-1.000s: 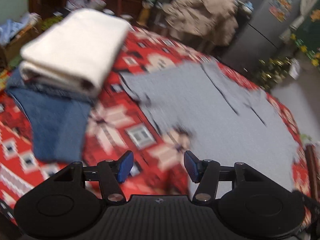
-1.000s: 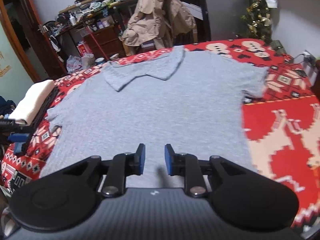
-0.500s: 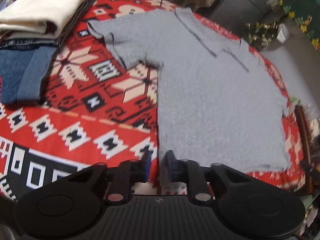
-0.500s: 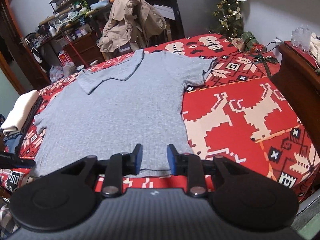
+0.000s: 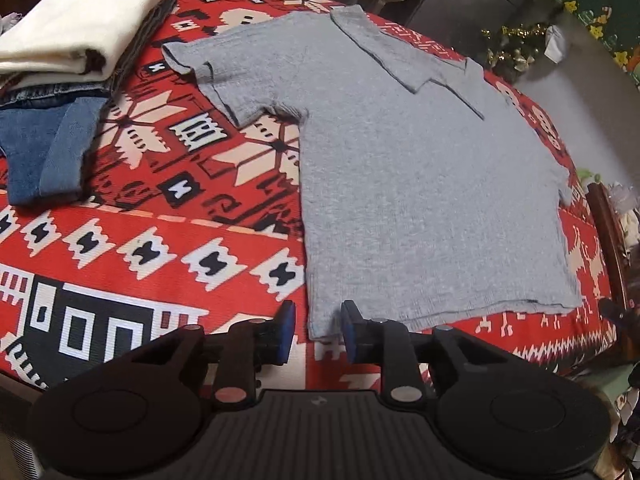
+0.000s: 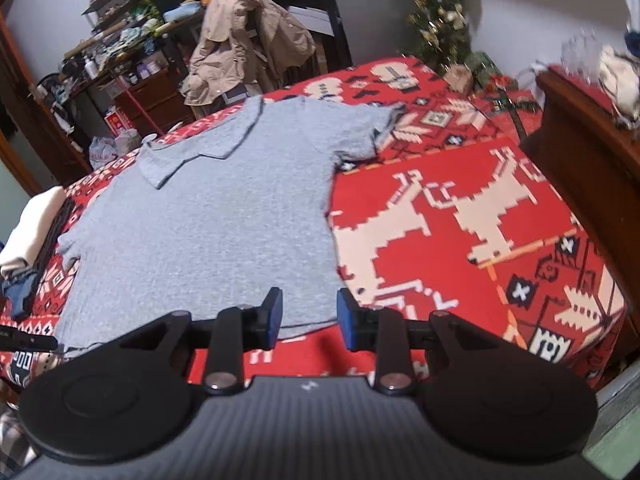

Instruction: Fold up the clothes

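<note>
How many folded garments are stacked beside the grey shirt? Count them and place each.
3 visible: a cream garment on top, a dark grey layer under it, blue jeans at the bottom. More may be hidden within the stack.

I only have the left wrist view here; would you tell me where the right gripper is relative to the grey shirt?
Observer: The right gripper hangs over the near hem of the grey shirt, by its right corner. Its fingers are apart with nothing pinched.
Operator: Thank you. How does the sleeve on that side lie?
Observer: That sleeve is spread out on the red blanket, not folded in.
Operator: And what lies beyond the shirt on that side?
Observer: A broad stretch of blanket with a white reindeer pattern, then dark wooden furniture.
</note>
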Available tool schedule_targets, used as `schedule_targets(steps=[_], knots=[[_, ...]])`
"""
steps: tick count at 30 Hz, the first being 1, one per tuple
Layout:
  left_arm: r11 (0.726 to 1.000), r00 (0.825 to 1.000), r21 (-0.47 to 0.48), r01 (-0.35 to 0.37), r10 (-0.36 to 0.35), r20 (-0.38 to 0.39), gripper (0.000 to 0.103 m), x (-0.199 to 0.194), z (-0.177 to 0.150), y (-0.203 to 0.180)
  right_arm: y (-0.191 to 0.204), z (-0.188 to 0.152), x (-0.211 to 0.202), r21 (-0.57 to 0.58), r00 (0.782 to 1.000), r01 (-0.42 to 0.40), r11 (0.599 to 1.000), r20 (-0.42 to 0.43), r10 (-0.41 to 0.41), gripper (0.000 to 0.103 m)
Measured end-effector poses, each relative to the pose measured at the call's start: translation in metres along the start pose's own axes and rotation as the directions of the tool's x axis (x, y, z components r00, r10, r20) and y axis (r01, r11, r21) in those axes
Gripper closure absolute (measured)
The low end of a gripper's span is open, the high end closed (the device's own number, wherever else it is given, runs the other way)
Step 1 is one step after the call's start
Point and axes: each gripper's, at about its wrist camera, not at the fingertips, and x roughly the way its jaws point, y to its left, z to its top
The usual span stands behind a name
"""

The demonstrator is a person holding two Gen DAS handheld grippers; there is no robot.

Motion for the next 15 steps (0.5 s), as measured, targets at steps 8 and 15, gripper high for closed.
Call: schedule_targets(steps=[8,15], knots=[[1.0,1.0,0.025,0.001,-0.001,-0.006,0.078,0.007,-0.005,-0.009,0.006,-0.006,0.02,-0.134,0.996,0.076,0.988,-0.033,-0.081,0.074],[0.988,0.994,0.108,-0.11,0.108,0.027,0.096,0.009,-0.009,-0.025,0.015,-0.008,0.044,-0.205,0.992,0.086,0.975,-0.07,-0.102,0.098]])
